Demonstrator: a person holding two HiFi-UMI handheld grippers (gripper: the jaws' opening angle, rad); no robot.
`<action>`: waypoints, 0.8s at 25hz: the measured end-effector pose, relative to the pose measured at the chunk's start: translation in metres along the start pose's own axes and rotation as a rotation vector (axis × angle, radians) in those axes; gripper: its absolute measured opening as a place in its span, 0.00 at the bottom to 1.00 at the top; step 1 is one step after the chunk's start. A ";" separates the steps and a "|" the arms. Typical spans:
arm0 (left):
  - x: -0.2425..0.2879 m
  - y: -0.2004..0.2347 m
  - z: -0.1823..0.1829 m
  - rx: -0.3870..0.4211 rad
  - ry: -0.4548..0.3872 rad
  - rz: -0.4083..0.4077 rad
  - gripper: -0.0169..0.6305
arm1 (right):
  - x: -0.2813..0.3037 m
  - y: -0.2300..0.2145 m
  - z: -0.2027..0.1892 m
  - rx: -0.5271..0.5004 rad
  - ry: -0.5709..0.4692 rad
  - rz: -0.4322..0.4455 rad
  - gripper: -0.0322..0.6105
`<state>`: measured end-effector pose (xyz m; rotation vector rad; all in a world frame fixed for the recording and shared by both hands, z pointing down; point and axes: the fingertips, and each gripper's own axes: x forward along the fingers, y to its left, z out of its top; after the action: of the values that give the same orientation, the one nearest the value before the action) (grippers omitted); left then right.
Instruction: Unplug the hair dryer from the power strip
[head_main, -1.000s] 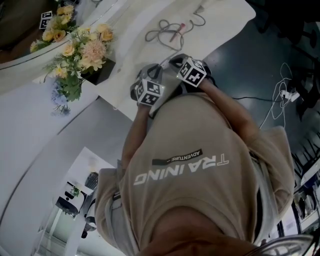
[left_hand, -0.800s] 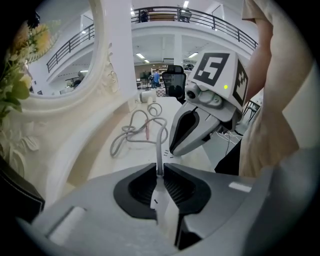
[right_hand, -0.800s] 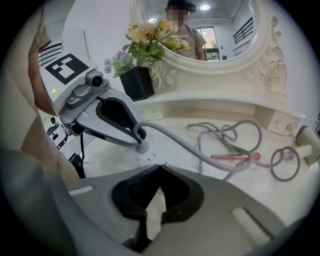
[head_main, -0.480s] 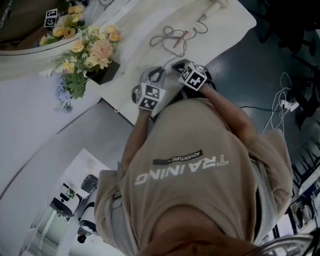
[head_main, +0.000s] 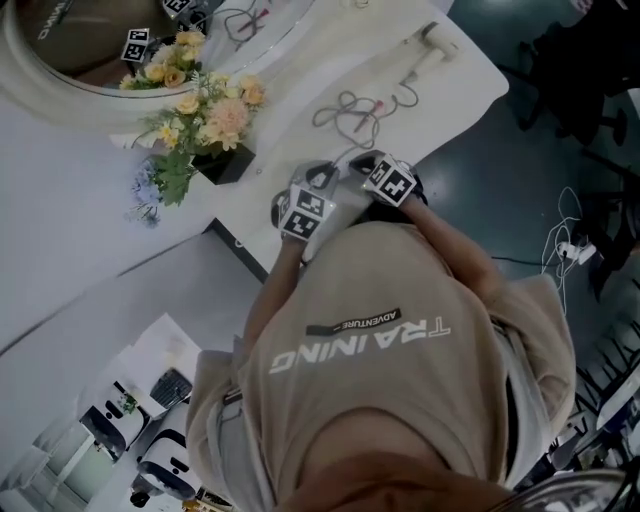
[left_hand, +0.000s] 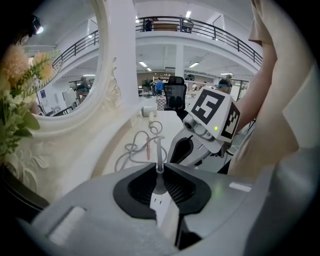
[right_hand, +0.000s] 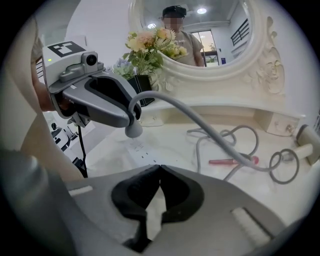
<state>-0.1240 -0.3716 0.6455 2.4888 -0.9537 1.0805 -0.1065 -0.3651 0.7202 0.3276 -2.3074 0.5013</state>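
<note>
Since a second before, the head view had swung up along the cream tabletop, bringing the pale hair dryer at its far end and more of the round mirror with the ornate white frame into sight, while both tools stayed close together at the near edge. The left hand-held gripper had its jaws pinched on the grey bell-shaped plug, gripping it at the tips. In the right gripper view that plug hung clear of the white power strip, just above its row of sockets and not touching them. From the plug the grey cable arched away over the tabletop and ran into loose loops that lay between the grippers and the hair dryer, with a thin pink-red stick lying among the loops. The right hand-held gripper sat just beside the left one, its jaw tips pressed together. One end of the power strip reached in under those tips and showed white in the gap behind them, though whether the jaws actually clamped it could not be told. A bunch of yellow and peach flowers in a dark pot stood on the tabletop to the left of the grippers, in front of the mirror.
</note>
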 end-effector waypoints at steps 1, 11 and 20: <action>-0.001 0.000 0.003 -0.009 -0.010 0.001 0.10 | -0.005 0.001 0.003 -0.005 -0.008 0.007 0.05; -0.016 0.012 0.021 -0.011 -0.056 0.039 0.10 | -0.102 0.012 0.073 -0.059 -0.266 0.036 0.05; -0.022 0.014 0.025 -0.006 -0.060 0.060 0.10 | -0.221 0.025 0.198 -0.191 -0.650 -0.022 0.05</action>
<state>-0.1303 -0.3834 0.6124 2.5153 -1.0535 1.0248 -0.0844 -0.4126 0.4269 0.4735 -2.9464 0.1659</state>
